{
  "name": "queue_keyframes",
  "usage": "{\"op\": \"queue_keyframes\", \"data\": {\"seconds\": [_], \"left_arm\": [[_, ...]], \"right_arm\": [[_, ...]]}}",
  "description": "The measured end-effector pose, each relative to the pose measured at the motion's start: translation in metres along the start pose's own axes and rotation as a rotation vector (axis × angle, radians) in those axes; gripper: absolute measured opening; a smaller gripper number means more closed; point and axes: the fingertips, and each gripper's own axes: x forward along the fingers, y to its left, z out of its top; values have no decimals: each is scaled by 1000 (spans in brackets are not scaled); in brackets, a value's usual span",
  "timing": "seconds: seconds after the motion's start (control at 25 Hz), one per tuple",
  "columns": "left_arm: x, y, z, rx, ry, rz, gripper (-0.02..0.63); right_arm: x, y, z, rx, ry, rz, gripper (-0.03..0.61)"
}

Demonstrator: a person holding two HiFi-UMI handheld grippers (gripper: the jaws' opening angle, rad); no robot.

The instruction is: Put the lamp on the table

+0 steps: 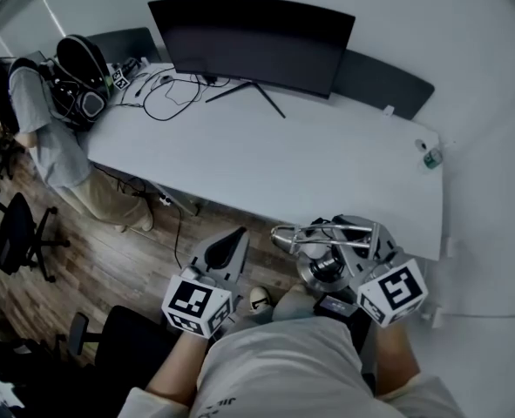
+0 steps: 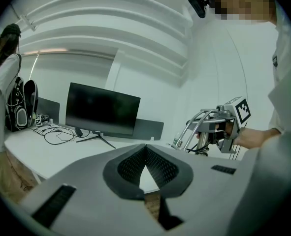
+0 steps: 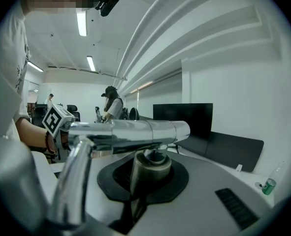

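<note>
White table, chrome tubular lamp, perhaps folded, gripped by right fingers, left fingers shut, empty.

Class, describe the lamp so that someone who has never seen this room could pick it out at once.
Start at the long white table with the black monitor at its far side. By the table's near edge, towards the right, the right gripper is shut on the lamp. It is the only shiny chrome thing there, with thin bent tube arms.
</note>
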Motion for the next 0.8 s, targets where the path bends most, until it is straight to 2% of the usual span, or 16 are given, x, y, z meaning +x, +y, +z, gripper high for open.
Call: {"op": "queue_keyframes", "data": {"seconds": [0.4, 0.8], "left_arm": [[11, 21, -1, -6, -2, -2, 3], [50, 69, 14, -14, -4, 37, 3]], "right_arm": [[27, -4, 3, 3, -1, 16, 31], [83, -34, 8, 7, 6, 47, 31]]}}
